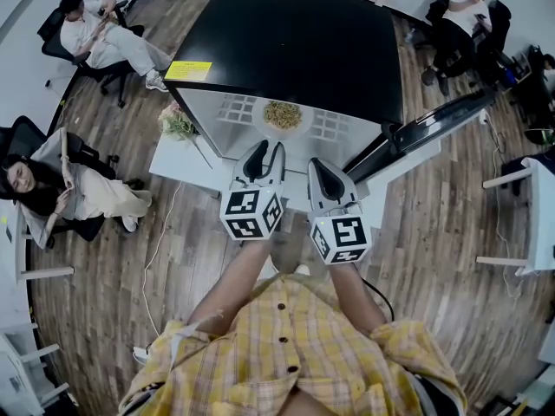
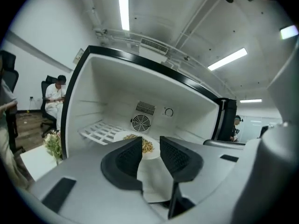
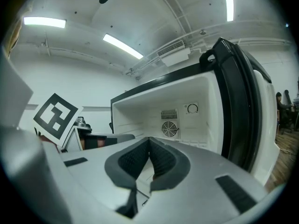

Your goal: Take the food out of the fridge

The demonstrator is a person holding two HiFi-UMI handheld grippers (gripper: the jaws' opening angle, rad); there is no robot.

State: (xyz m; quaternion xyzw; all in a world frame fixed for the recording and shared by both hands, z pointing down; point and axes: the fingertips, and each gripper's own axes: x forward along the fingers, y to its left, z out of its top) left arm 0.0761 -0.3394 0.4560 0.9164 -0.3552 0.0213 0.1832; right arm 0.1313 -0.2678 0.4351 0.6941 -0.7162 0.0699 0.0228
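Wood-grain planks are covering the office floor, where a seated person [image 1: 95,33] and a second person [image 1: 69,193] are occupying two chairs at the left. One bunch of pale flowers [image 1: 176,121] is standing just left of the single fridge [image 1: 295,50], a boxy cabinet with a glossy black top and smooth white lining. One round white plate of food [image 1: 283,115], heaped with tan strands, is sitting on the white slatted shelf [image 2: 100,130] inside, near a round fan grille [image 2: 140,123]. The left gripper [image 1: 269,147] is pointing at it, its two ribbed dark pads spread with nothing between them. The right gripper [image 1: 316,165] is keeping its pads pressed together, empty. The black-edged door [image 1: 434,124] is hanging open at the right, and a third person [image 1: 460,16] is sitting far right
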